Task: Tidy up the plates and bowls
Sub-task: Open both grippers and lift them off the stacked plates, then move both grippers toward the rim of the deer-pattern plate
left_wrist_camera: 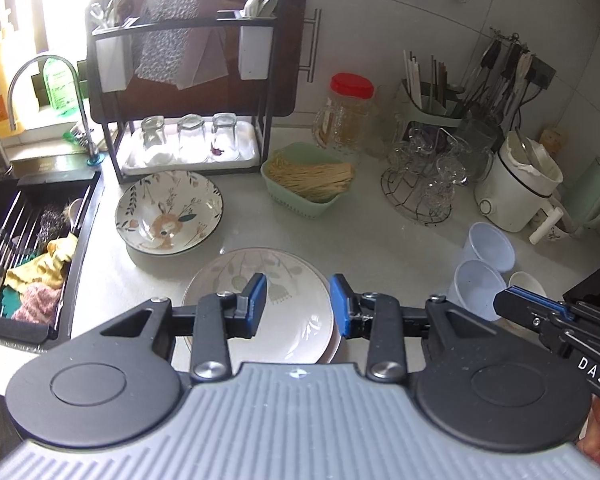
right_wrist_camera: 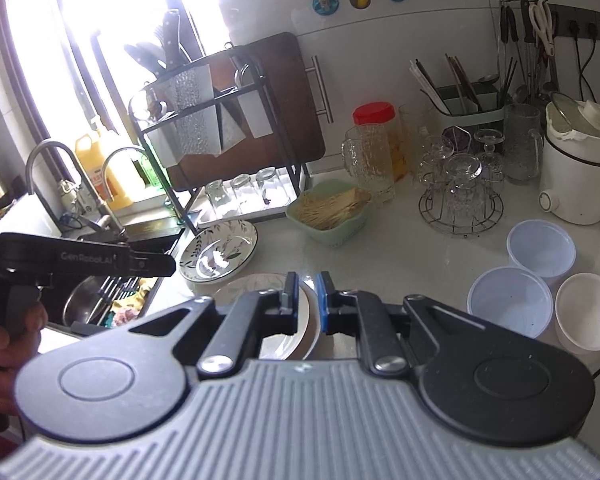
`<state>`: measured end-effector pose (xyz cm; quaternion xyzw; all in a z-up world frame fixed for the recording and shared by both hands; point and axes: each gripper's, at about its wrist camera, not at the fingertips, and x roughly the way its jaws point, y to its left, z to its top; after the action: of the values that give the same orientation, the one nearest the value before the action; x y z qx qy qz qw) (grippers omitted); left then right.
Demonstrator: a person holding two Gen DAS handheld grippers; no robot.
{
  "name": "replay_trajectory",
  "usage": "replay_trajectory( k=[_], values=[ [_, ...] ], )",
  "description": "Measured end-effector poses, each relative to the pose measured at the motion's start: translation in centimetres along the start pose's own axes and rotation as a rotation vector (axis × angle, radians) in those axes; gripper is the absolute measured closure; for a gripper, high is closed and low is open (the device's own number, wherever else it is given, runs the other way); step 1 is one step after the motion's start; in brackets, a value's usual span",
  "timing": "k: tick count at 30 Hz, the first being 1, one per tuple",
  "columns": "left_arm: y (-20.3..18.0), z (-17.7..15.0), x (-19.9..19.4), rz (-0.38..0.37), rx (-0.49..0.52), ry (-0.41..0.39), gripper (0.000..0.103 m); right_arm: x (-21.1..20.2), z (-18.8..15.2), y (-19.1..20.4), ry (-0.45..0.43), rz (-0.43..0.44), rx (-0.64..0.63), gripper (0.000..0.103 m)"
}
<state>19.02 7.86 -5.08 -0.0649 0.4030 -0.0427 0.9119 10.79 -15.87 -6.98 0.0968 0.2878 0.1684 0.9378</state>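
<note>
A white plate with a grey leaf pattern (left_wrist_camera: 300,320) lies on the counter just below my left gripper (left_wrist_camera: 299,306), which is open and empty above it. A deep floral plate (left_wrist_camera: 168,210) lies farther back left. In the right wrist view my right gripper (right_wrist_camera: 307,300) hovers over the right rim of the white plate (right_wrist_camera: 252,286), jaws nearly closed with a narrow gap, nothing between them. The floral plate (right_wrist_camera: 219,250) lies behind it. Two clear plastic tubs (right_wrist_camera: 510,306) and a white bowl (right_wrist_camera: 588,316) stand at the right.
A black dish rack (left_wrist_camera: 184,92) with upturned glasses stands at the back. A green basket of noodles (left_wrist_camera: 306,180), a wire glass stand (left_wrist_camera: 428,184) and a white cooker (left_wrist_camera: 516,184) stand behind. The sink (left_wrist_camera: 28,248) with cloths is at the left.
</note>
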Motion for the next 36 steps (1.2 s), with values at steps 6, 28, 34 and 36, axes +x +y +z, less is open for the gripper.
replay_trajectory(
  k=[6, 28, 34, 36],
  values=[
    [0.5, -0.7, 0.0, 0.041, -0.025, 0.011, 0.063, 0.6, -0.3, 0.7, 0.020, 0.047, -0.016, 0.090],
    [7.2, -0.6, 1.6, 0.112, -0.096, 0.081, 0.063, 5.8, 0.3, 4.0, 0.113, 0.070, -0.045, 0.090],
    [9.9, 1.3, 2.9, 0.089, -0.088, 0.089, 0.063, 7.7, 1.0, 5.0, 0.129, 0.070, -0.035, 0.090],
    [10.7, 1.8, 3.4, 0.082, -0.086, 0.092, 0.063, 8.5, 1.0, 5.4, 0.136, 0.062, -0.032, 0.090]
  ],
)
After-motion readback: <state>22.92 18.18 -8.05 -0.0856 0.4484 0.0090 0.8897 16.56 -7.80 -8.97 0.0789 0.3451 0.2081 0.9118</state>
